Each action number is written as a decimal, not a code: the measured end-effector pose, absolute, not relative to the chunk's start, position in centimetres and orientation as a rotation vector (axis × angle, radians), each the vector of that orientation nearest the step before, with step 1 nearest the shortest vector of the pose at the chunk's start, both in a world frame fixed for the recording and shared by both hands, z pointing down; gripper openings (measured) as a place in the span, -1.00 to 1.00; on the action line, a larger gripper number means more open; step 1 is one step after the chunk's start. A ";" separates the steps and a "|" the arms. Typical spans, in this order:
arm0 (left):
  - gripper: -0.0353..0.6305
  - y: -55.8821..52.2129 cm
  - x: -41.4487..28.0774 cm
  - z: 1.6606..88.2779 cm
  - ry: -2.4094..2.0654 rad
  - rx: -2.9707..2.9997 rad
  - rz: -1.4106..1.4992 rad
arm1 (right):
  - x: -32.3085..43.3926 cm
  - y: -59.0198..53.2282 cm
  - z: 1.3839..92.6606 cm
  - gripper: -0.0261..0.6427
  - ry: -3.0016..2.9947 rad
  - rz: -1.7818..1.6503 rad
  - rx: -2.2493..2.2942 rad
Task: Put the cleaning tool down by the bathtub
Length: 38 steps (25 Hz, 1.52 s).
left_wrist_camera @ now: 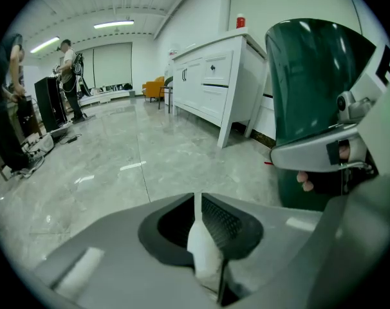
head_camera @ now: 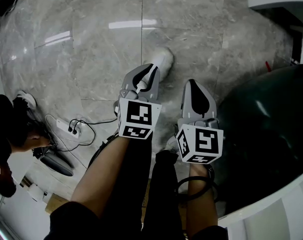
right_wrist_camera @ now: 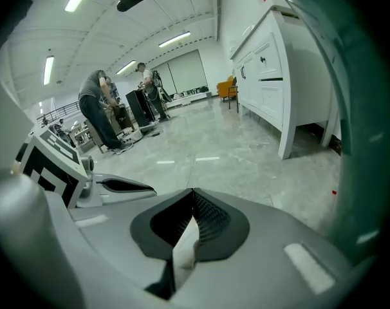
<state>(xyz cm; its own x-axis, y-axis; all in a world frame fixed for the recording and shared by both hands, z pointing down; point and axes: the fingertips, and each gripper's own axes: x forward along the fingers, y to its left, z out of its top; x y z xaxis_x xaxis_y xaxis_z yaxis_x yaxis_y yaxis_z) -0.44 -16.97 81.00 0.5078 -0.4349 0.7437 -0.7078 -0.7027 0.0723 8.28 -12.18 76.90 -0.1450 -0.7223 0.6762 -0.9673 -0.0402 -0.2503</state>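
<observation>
Looking steeply down on L gripper (head_camera: 150, 70) and R gripper (head_camera: 193, 84), hovering side by side, apart, above grey stone floor (head_camera: 91, 44), marker cubes facing up. Standing just R of R gripper: dark green bathtub (head_camera: 261, 129), w/ pale rim (head_camera: 291, 199) curving across lower R corner. Showing, in L gripper view, jaws pressed together along one seam, w/ white wedge sitting low in seam; showing same in R gripper view, wedge smaller. Being unable to tell whether wedges belong to jaws or to sth held. Failing to pick out cleaning tool w/ certainty in any view. Appearing beyond L gripper tip in head view: white shoe (head_camera: 163, 60) at end of black trouser leg (head_camera: 141, 184). Crouching at far L edge: crouching person (head_camera: 11, 129), near power strip (head_camera: 71, 129) w/ black cables looping over floor. Catching, in L gripper view, R gripper at R w/ fingers (left_wrist_camera: 304, 182) of holding hand under it, bathtub wall rising behind, white cabinet (left_wrist_camera: 208, 76) on legs beyond, red obj (left_wrist_camera: 241, 22) on top. Standing far back at L: standing person (left_wrist_camera: 67, 66) beside dark equipment, yellow chair (left_wrist_camera: 155, 87) near rear wall. Catching, in R gripper view, L gripper's cube and jaw at L, same cabinet at R, green bathtub wall filling R edge.
</observation>
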 end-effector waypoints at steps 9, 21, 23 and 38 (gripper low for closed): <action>-0.89 -17.4 -0.8 75.6 -0.952 2.443 1.031 | 8.5 -12.9 71.4 -0.89 -1.920 0.966 1.846; -0.89 -19.2 -1.8 65.0 -1.032 2.520 0.935 | 7.6 -14.7 62.2 -0.89 -1.955 0.901 1.937; -0.89 -19.2 -2.0 63.5 -1.037 2.531 0.922 | 7.4 -14.6 60.8 -0.89 -1.957 0.897 1.952; -0.89 -17.2 -2.7 54.0 -1.078 2.578 0.862 | 7.0 -12.6 51.4 -0.89 -2.018 0.812 2.012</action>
<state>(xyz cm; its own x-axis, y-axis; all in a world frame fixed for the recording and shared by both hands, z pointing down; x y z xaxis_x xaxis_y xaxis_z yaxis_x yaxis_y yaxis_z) -2.67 -17.20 53.97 0.5594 -0.5788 0.5934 -0.7061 -0.7077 -0.0247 7.00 -12.61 51.35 -0.0696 -0.8688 0.4902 -0.9662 -0.0636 -0.2499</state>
